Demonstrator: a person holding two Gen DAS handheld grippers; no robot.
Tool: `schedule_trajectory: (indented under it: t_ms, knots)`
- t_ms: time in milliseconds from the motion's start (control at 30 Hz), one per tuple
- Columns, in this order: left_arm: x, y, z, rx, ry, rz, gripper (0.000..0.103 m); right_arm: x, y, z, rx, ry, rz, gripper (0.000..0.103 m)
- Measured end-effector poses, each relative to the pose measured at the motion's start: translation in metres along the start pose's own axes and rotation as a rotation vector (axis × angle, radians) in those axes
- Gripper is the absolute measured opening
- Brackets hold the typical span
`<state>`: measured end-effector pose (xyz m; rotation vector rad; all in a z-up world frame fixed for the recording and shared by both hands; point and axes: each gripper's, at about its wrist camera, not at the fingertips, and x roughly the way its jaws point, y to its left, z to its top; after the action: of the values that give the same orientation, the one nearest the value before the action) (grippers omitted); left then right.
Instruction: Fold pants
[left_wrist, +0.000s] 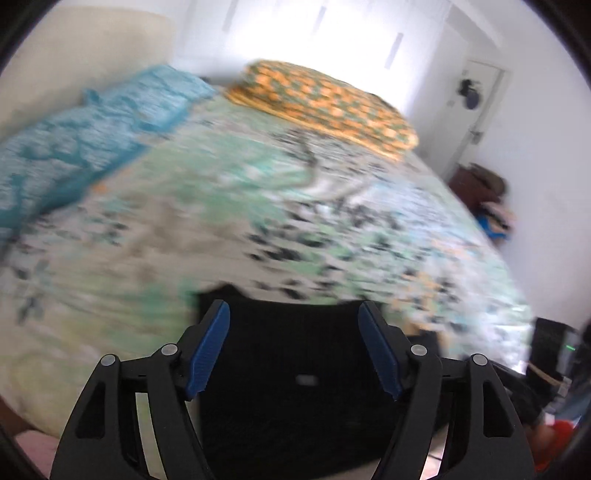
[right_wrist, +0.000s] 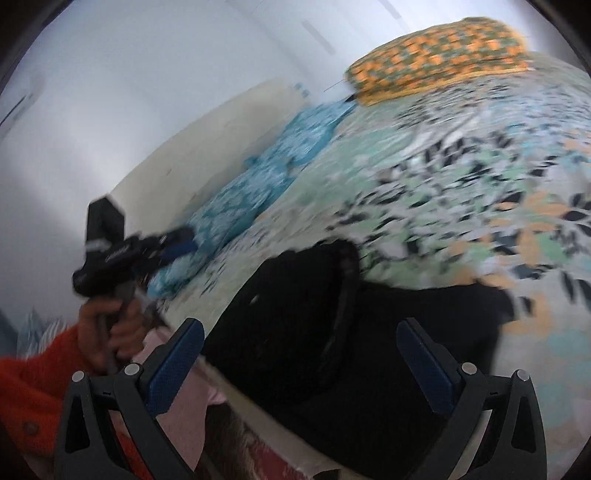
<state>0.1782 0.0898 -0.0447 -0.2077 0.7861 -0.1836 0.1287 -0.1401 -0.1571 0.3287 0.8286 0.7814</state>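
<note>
From the left wrist camera, the left gripper (left_wrist: 294, 310) stands wide apart, its blue pads holding nothing, above the black pants (left_wrist: 295, 369) that lie at the near edge of the bed (left_wrist: 221, 206). The floral bedspread is motion-blurred. A blue pillow (left_wrist: 85, 136) lies at the far left and an orange patterned pillow (left_wrist: 325, 107) at the head.

From the right wrist camera, the right gripper (right_wrist: 300, 328) is also spread open and empty, hovering over the same pants (right_wrist: 332, 332) (a rumpled heap with the waistband showing). At left, a hand (right_wrist: 107, 328) in an orange sleeve grips the other gripper's handle.
</note>
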Motion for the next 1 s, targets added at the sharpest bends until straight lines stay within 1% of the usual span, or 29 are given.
schedule_trajectory:
  t_ms: [33,100,167,200,233,300,333,400,467,533,600,667,700,767,800,867,900,933,967,1000]
  knots:
    - [0.002,0.015,-0.006,-0.006,-0.015,0.066,0.074,0.016,0.010,-0.003,-0.051,0.051,0.002,0.103]
    - [0.006,0.040,-0.018,-0.044,-0.017,0.121,0.074,0.043,0.022,-0.007,-0.123,0.136,-0.024,0.103]
    - [0.012,0.059,-0.036,-0.105,-0.019,0.137,0.074,0.062,0.023,-0.007,-0.139,0.189,-0.044,0.103]
    - [0.012,0.066,-0.043,-0.124,-0.017,0.143,0.074,0.067,0.021,-0.005,-0.132,0.206,-0.041,0.103]
    - [0.017,0.072,-0.049,-0.138,0.004,0.161,0.074,0.072,0.018,-0.003,-0.121,0.222,-0.032,0.103]
    - [0.024,0.067,-0.051,-0.149,0.020,0.163,0.073,0.082,0.012,0.001,-0.102,0.259,-0.010,0.103]
    - [0.025,0.064,-0.050,-0.146,0.002,0.149,0.073,0.085,0.007,0.005,-0.099,0.280,-0.003,0.103]
    - [0.023,0.058,-0.047,-0.129,-0.021,0.151,0.074,0.094,0.003,0.008,-0.101,0.329,0.019,0.103]
    - [0.022,0.055,-0.046,-0.123,-0.013,0.149,0.074,0.105,-0.003,0.011,-0.090,0.389,0.040,0.103]
    - [0.026,0.057,-0.048,-0.134,0.007,0.143,0.074,0.111,-0.011,0.014,-0.052,0.438,0.079,0.103]
    - [0.029,0.060,-0.050,-0.149,0.016,0.138,0.074,0.112,-0.022,0.018,0.019,0.458,0.136,0.102]
    - [0.030,0.061,-0.051,-0.158,0.018,0.140,0.074,0.111,-0.038,0.019,0.120,0.485,0.180,0.093]
    - [0.031,0.062,-0.052,-0.161,0.020,0.141,0.074,0.111,-0.044,0.018,0.152,0.505,0.177,0.090]
    - [0.032,0.063,-0.052,-0.167,0.024,0.144,0.074,0.113,-0.059,0.020,0.208,0.536,0.133,0.062]
    - [0.034,0.063,-0.052,-0.172,0.027,0.146,0.074,0.111,-0.064,0.018,0.230,0.537,0.144,0.060]
    - [0.036,0.065,-0.052,-0.182,0.034,0.146,0.074,0.112,-0.065,0.017,0.254,0.531,0.184,0.062]
    - [0.037,0.066,-0.053,-0.187,0.037,0.146,0.074,0.112,-0.065,0.016,0.278,0.526,0.228,0.063]
    - [0.038,0.067,-0.053,-0.192,0.041,0.148,0.074,0.113,-0.066,0.017,0.319,0.508,0.298,0.065]
    - [0.038,0.067,-0.054,-0.197,0.044,0.151,0.074,0.114,-0.066,0.017,0.348,0.486,0.342,0.066]
    - [0.038,0.069,-0.055,-0.204,0.046,0.153,0.074,0.113,-0.068,0.017,0.367,0.467,0.359,0.066]
